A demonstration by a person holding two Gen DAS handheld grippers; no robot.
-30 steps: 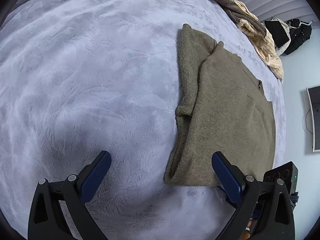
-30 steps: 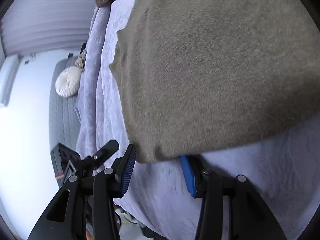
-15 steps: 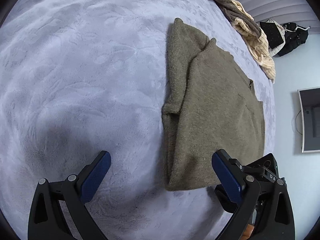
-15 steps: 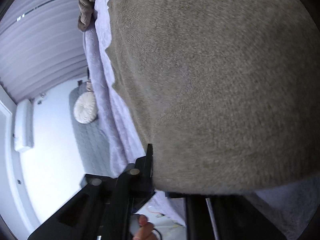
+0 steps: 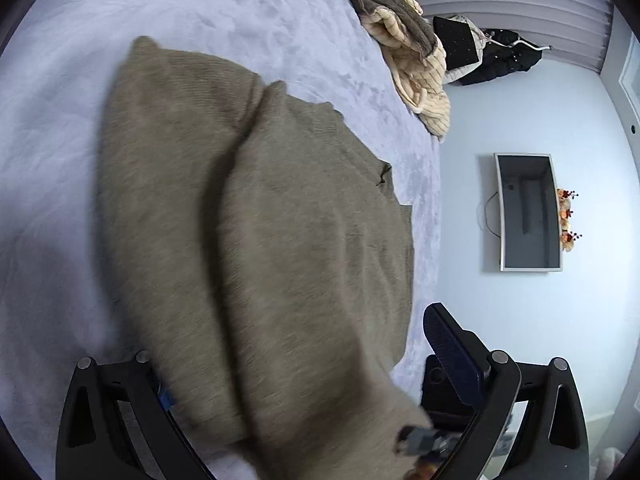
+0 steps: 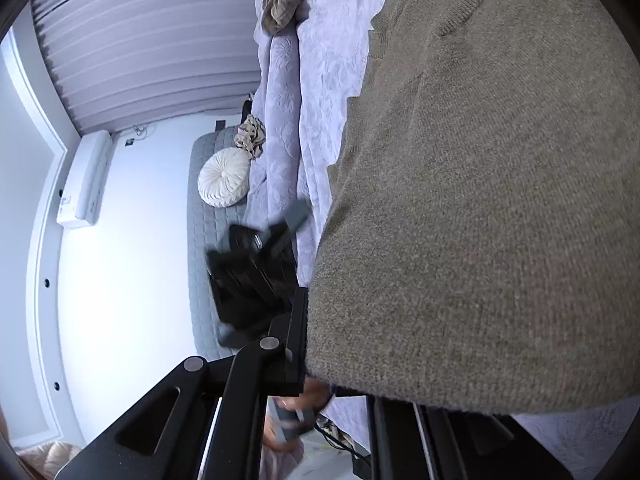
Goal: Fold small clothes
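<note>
An olive-brown knit sweater [image 5: 248, 240] lies partly folded on a lilac bedspread [image 5: 240, 8]. Its near edge is raised and drapes between the fingers of my left gripper [image 5: 300, 368], whose jaws stand wide apart; the left finger is mostly hidden under the cloth. In the right wrist view the sweater [image 6: 480, 220] fills the frame, and my right gripper [image 6: 340, 376] is shut on its near hem, the right finger hidden behind the fabric.
A pile of cream and brown knitwear [image 5: 404, 40] lies at the bed's far edge. A wall TV [image 5: 528, 212] is beyond the bed's right side. A grey bench with a white round cushion [image 6: 224, 180] stands beside the bed.
My right gripper has closed on the sweater's hem and lifted it. My left gripper has moved right and forward, so the sweater's near edge now lies between its fingers.
</note>
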